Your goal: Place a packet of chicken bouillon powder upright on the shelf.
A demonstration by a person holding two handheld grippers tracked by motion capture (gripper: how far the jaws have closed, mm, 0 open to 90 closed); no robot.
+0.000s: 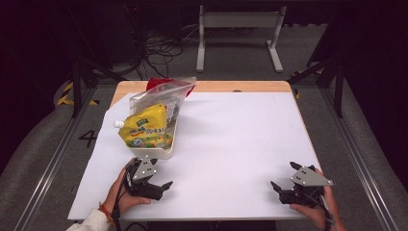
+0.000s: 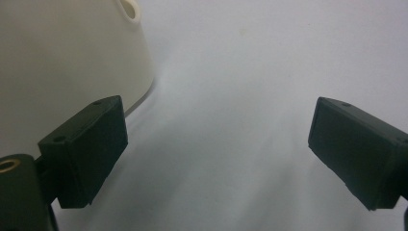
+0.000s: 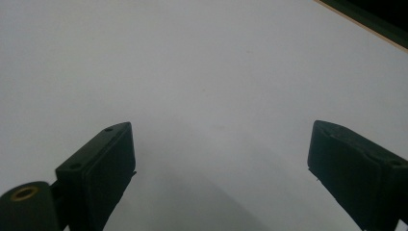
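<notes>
Cream tub point(image 2: 72, 53), cut off, sits beside left gripper point(image 2: 216, 144).

White table cover point(image 1: 231, 144), metal stand point(image 1: 238, 21), floor cables point(image 1: 161, 50)

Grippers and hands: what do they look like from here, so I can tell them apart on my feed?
Both are black two-jaw tools with blocky rectangular pads and a grey three-cornered plate on top. The left gripper trails a black cable; its hand has a reddish wrist band and a white sleeve. The right gripper looks the same; its hand shows no sleeve. A brass-coloured fitting sits by each left jaw.
</notes>
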